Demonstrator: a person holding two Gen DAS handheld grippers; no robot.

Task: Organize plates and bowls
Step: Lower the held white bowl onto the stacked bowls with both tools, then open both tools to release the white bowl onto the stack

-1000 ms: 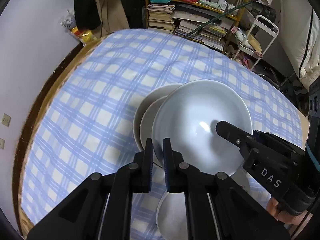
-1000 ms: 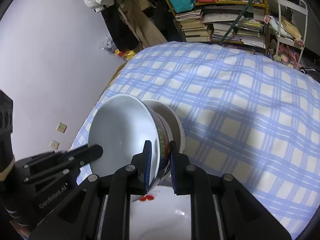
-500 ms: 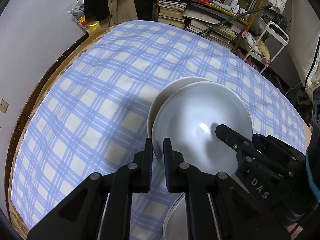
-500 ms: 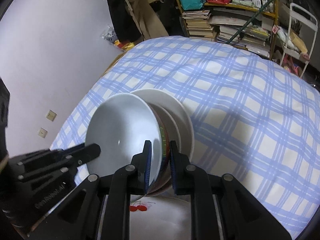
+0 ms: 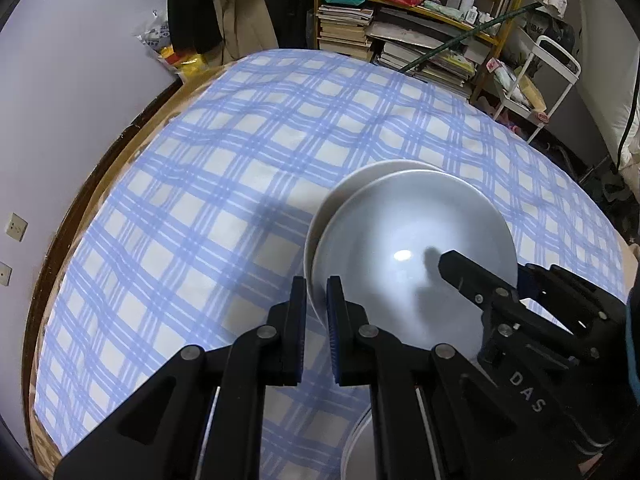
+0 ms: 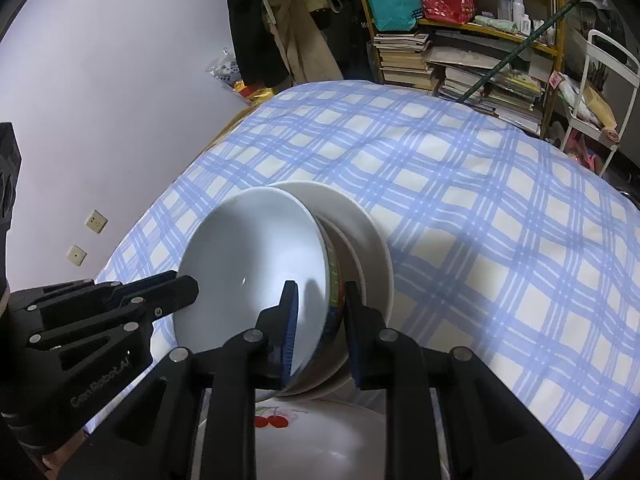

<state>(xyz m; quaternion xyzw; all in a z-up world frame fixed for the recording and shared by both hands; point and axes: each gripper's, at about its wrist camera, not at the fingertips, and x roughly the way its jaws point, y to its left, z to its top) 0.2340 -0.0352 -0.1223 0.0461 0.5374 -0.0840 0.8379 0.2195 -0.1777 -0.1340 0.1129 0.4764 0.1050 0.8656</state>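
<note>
Bowl (image 6: 256, 264) nested in stack; left gripper (image 5: 316, 292) pinches its rim, right gripper (image 6: 318, 300) fingers just opening off it; plate (image 6: 320, 440) left.

1. "DAS" in pale capitals on the black plastic body of the right gripper (image 5: 460, 276), seen from the left wrist
2. "GenRobot.AI", faint grey lettering on the black plastic body of the left gripper (image 6: 188, 286), seen from the right wrist

Black hand-held gripper (image 5: 316, 320) with blue pads, silver screws, "DAS" lettering
</note>
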